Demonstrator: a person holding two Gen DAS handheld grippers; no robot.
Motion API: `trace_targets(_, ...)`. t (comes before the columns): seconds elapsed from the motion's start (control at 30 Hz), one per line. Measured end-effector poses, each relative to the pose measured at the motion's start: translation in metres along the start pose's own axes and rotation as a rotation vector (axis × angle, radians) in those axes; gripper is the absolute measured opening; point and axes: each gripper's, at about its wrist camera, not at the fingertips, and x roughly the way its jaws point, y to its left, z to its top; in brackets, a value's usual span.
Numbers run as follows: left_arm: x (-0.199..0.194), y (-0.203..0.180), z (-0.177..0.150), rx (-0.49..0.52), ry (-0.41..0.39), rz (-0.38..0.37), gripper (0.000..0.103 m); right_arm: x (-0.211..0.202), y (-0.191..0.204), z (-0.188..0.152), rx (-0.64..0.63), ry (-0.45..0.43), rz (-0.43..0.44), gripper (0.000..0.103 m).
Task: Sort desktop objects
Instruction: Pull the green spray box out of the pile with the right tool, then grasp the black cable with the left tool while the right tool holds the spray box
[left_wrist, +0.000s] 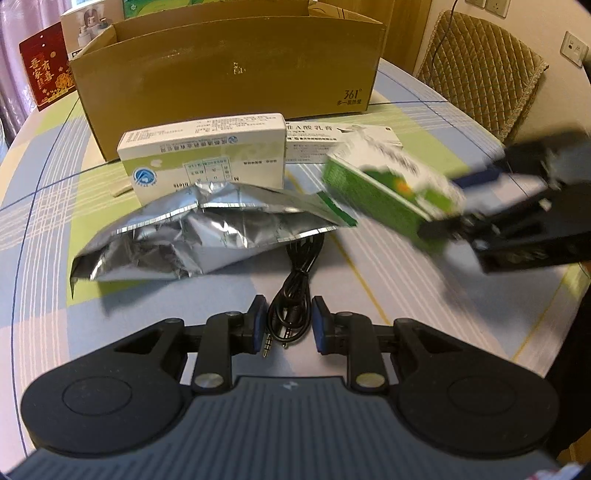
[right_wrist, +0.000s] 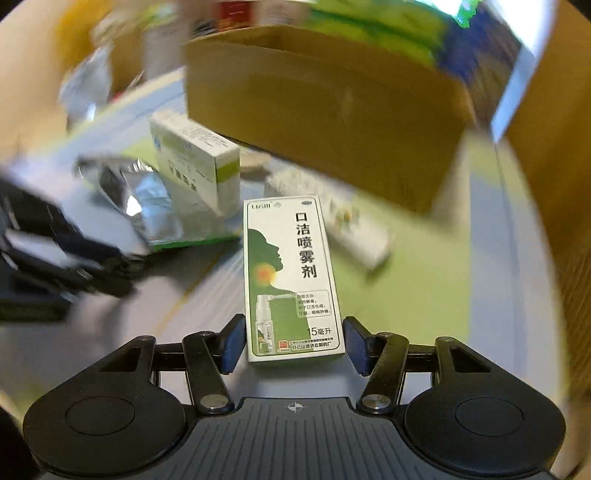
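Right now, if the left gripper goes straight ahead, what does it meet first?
The coiled black audio cable, already lying between the open left gripper; beyond it the crumpled foil pouch, though depth is hard to judge.

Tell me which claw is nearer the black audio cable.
Left. The left claw straddles the black audio cable, its plugs between the pads. The right claw is off to the right, gripping the green spray box.

Upper right of my left view I see a quilted tan chair back (left_wrist: 480, 70) against a cream wall with white sockets (left_wrist: 574, 48) — pale purple curtain (left_wrist: 18, 22) upper left.
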Motion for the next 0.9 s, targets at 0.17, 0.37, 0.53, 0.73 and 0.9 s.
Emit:
trace_targets(0.17, -0.011, -0.015, -0.014, 0.010, 0.001, -0.021, 0.021, -0.022, 0.005, -0.031, 0.148, -0.006, 0.020, 0.053)
trace_targets(0.37, -0.020, -0.035, -0.025, 0.006, -0.047, -0.024, 0.021, -0.042, 0.016, -0.041, 0.146, -0.086, -0.007, 0.069)
trace_targets(0.53, -0.019, -0.039, -0.023, 0.039, -0.069, 0.003, 0.025, -0.039, 0.016, -0.044, 0.137, -0.096, -0.022, 0.071)
trace_targets(0.73, -0.012, -0.037, -0.024, 0.039, -0.060, -0.017, 0.026, -0.032, 0.022, -0.045, 0.099, -0.092, -0.033, 0.071)
trace_targets(0.9, -0.007, -0.040, -0.020, 0.059, -0.072, -0.018, 0.026, -0.027, 0.020, -0.043, 0.125, -0.089, -0.021, 0.071)
